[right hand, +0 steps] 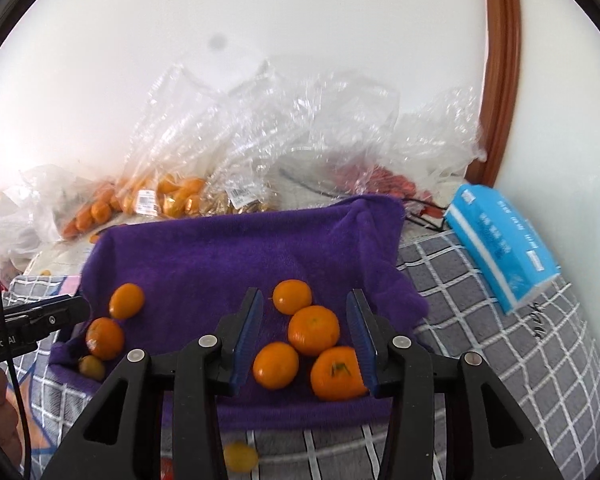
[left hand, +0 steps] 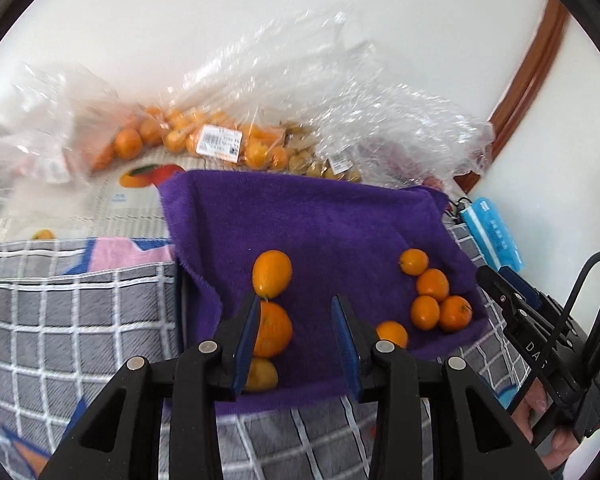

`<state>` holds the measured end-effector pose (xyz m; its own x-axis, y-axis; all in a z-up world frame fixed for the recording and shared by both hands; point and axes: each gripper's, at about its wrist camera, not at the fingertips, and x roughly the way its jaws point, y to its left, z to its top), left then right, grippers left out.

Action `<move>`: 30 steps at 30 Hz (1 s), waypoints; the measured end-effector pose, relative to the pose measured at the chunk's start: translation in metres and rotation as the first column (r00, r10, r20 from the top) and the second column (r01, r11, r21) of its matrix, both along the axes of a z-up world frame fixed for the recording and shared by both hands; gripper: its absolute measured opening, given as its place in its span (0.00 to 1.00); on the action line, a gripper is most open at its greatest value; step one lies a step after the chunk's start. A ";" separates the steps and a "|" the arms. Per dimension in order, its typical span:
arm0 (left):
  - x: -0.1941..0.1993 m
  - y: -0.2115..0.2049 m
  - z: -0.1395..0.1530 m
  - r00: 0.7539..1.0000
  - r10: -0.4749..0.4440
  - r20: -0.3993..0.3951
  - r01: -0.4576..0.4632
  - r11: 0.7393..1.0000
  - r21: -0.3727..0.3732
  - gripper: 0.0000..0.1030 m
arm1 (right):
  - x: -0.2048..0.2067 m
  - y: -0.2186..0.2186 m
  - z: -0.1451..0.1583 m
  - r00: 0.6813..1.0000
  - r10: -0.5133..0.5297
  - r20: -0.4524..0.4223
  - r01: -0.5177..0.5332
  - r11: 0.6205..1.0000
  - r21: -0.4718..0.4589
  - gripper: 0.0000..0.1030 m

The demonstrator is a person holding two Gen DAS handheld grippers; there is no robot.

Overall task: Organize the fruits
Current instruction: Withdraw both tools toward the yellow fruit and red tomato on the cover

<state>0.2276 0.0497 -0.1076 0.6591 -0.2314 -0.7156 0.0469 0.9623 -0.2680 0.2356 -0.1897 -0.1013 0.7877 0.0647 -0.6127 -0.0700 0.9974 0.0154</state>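
Nearest my left camera, the left gripper (left hand: 296, 340) stands partly open with nothing pinched, a row of oranges (left hand: 271, 328) on the purple towel (left hand: 320, 224) just beside its left pad. My right gripper (right hand: 305, 336) is likewise parted and empty above a cluster of four oranges (right hand: 313, 330), the nearest touching its right pad in the picture. Only the right view shows "enRobo AI" on the other tool's body (right hand: 4, 344) and a small yellow fruit (right hand: 240, 456) off the towel on the checked cloth (right hand: 500, 340); bag labels (left hand: 219, 142) and the blue tissue pack (right hand: 500, 244) are unreadable.
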 end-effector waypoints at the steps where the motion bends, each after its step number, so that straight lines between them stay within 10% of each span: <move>1: -0.007 -0.001 0.005 1.000 0.002 0.016 -0.003 1.000 0.014 0.34 | -0.008 0.000 0.004 1.000 0.002 0.009 -0.001 1.000 -0.005 0.42; 16: -0.100 0.013 0.017 0.992 0.108 0.060 -0.110 0.994 0.020 0.34 | -0.094 -0.015 0.030 0.999 -0.014 0.053 0.010 0.997 0.076 0.42; 30: -0.134 0.035 -0.063 0.982 0.176 -0.062 -0.174 0.984 0.041 0.34 | -0.099 0.005 -0.064 0.991 0.091 -0.102 -0.080 0.991 0.103 0.29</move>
<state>0.0937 0.0845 -0.1705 0.6388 -0.0905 -0.7640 -0.1395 0.9630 -0.2307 0.1361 -0.1848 -0.1650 0.7075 0.1933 -0.6797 -0.1477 0.9811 0.1252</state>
